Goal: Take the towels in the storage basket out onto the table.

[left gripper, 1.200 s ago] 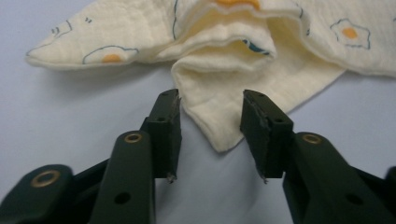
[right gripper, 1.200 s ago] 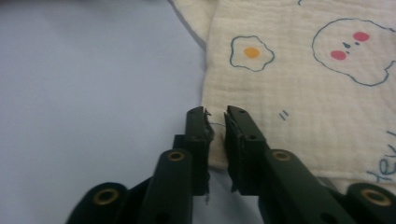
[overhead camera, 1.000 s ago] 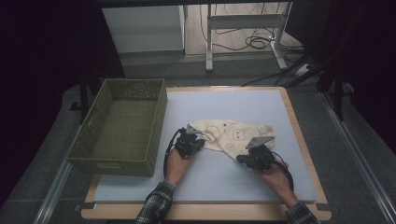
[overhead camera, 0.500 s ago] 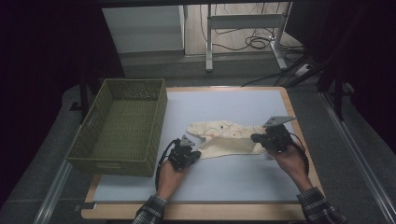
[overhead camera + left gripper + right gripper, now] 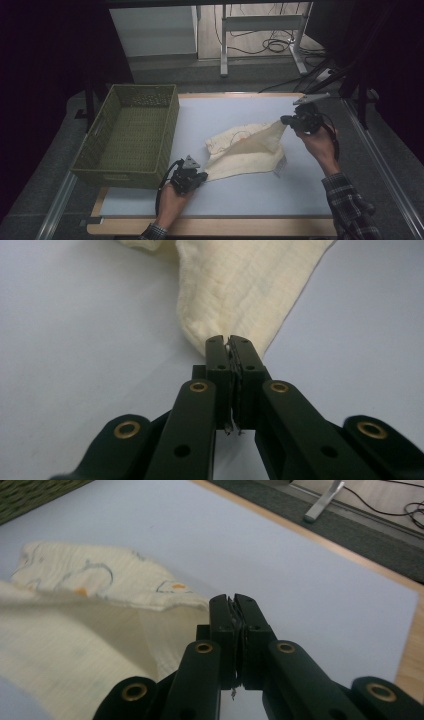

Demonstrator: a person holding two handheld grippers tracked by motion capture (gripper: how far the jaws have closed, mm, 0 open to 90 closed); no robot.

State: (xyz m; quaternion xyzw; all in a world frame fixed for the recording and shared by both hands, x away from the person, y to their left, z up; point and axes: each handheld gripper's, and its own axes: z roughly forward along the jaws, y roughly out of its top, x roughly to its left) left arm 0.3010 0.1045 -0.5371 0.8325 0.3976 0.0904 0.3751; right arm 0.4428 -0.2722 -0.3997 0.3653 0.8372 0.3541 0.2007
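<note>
A cream cloth [image 5: 247,150] with small printed figures lies half lifted on the pale blue mat [image 5: 225,112]. My left gripper [image 5: 200,176] rests low on the mat near the front, shut on the cloth's near corner [image 5: 230,300]. My right gripper [image 5: 285,120] is raised above the mat at the right, shut on the opposite corner, so the cloth [image 5: 75,630] hangs stretched between the two. In the right gripper view the printed side [image 5: 100,575] lies beyond the lifted plain side.
A green woven basket [image 5: 131,135] stands at the left edge of the mat, close to my left gripper. The table's wooden rim [image 5: 215,227] runs along the front. Table legs and cables [image 5: 272,45] lie on the floor beyond.
My right gripper has risen and moved back and to the right, lifting its corner of the cloth. My left gripper has drawn its corner toward the front. The cloth has spread out between them.
</note>
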